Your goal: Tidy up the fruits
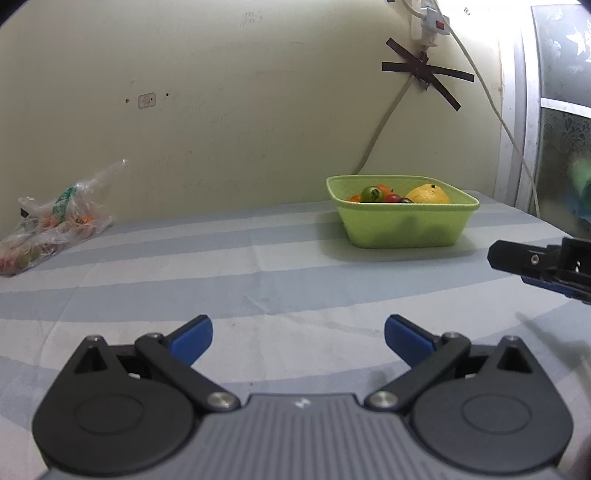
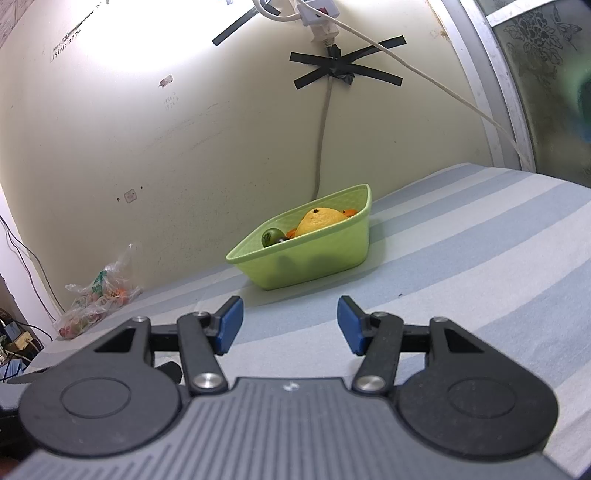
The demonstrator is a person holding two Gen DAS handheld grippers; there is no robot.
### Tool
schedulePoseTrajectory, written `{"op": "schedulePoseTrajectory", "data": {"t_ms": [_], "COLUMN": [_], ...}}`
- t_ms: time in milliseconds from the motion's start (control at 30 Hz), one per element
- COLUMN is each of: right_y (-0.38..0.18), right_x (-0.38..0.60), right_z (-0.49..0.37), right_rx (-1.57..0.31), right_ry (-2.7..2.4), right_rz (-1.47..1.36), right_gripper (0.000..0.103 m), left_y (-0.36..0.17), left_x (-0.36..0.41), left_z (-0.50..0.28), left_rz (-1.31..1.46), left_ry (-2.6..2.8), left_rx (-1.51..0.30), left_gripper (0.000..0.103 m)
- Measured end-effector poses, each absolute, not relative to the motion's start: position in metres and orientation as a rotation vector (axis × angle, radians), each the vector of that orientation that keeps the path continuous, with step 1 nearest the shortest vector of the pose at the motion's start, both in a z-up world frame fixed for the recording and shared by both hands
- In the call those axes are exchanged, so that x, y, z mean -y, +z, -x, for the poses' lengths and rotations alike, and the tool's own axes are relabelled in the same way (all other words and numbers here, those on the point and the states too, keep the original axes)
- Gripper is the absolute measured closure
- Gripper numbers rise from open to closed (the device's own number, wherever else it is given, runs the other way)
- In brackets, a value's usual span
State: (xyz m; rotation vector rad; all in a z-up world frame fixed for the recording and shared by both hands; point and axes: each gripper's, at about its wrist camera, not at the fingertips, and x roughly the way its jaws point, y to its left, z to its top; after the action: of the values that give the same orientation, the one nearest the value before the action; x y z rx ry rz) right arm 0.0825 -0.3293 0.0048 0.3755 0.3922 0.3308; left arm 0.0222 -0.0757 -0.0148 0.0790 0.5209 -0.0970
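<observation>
A light green basket [image 1: 402, 225] [image 2: 314, 258] stands on the striped cloth near the wall. Inside lie a large yellow fruit [image 1: 428, 194] [image 2: 319, 219], a green round fruit [image 1: 371, 194] [image 2: 272, 236] and small orange and dark fruits. My left gripper [image 1: 298, 338] hangs over the cloth short of the basket, jaws wide open with nothing between them. My right gripper [image 2: 290, 323] is open too, its blue pads empty, aimed at the basket. Its fingers [image 1: 532, 260] show at the right edge of the left wrist view.
A clear plastic bag [image 1: 51, 225] [image 2: 98, 295] holding more fruit lies at the far left by the wall. Cables and a taped power strip [image 2: 321, 14] hang on the wall above the basket. A window frame [image 1: 524, 110] borders the right side.
</observation>
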Motion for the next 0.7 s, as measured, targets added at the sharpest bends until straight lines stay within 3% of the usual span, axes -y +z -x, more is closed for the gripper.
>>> {"op": "schedulePoseTrajectory", "data": {"t_ms": [700], "right_y": [0.0039], "right_x": [0.3273], "right_z": [-0.0814], "right_rx": [-0.390], "right_ry": [0.321], "right_rz": [-0.377], "right_gripper": [0.044], "left_y": [-0.0160], "left_x": [0.0732], "left_z": [-0.0279], "left_rz": [-0.053], "left_ry": [-0.034], "left_rx": [-0.569], "left_gripper": [0.000]}}
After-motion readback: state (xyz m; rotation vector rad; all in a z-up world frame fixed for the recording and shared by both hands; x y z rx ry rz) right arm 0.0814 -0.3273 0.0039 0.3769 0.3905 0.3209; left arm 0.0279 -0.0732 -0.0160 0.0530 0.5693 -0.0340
